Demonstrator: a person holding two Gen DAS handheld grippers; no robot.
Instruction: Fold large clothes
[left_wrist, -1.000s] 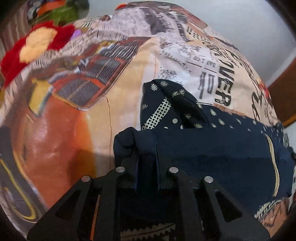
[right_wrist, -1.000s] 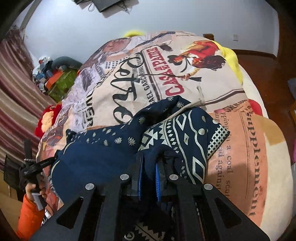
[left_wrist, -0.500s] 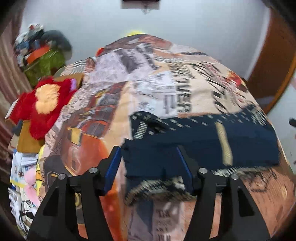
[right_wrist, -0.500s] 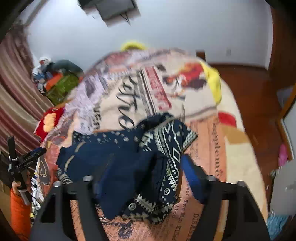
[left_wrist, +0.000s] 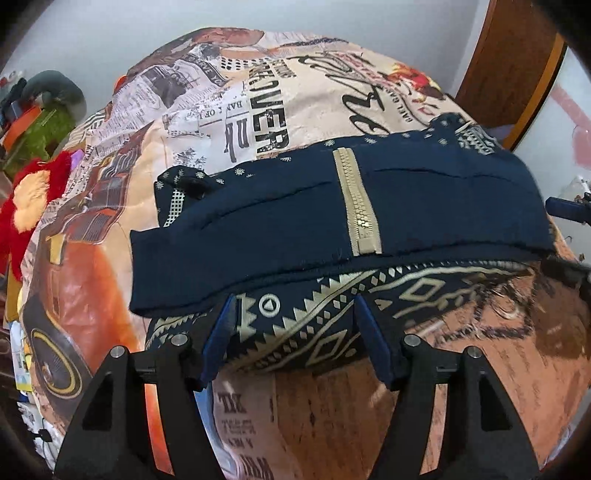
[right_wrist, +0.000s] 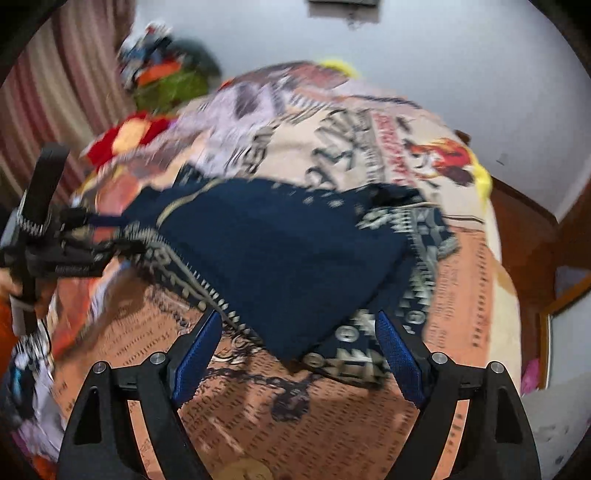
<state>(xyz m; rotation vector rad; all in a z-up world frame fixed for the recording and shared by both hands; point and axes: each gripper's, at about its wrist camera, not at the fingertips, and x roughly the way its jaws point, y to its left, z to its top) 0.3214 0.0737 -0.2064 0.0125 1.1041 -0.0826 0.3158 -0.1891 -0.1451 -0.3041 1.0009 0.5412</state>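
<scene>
A navy garment (left_wrist: 295, 221) with a beige zipper (left_wrist: 358, 199) and a cream geometric hem lies folded across the printed bed cover (left_wrist: 258, 92). My left gripper (left_wrist: 295, 328) is open and empty, its blue pads (left_wrist: 218, 343) just in front of the garment's near hem. In the right wrist view the same garment (right_wrist: 280, 251) lies ahead of my open, empty right gripper (right_wrist: 295, 332), which is at the garment's right end. The left gripper (right_wrist: 55, 236) shows at the left of that blurred view.
A red and yellow plush toy (left_wrist: 26, 192) lies at the bed's left edge. Green and orange clutter (left_wrist: 37, 122) sits in the far left corner. A wooden door frame (left_wrist: 517, 66) stands at the right. Striped curtains (right_wrist: 55, 92) hang at the left.
Both grippers were shut on the garment a second ago. They let it go, opened and pulled back towards me. The garment now lies folded flat on the bed.
</scene>
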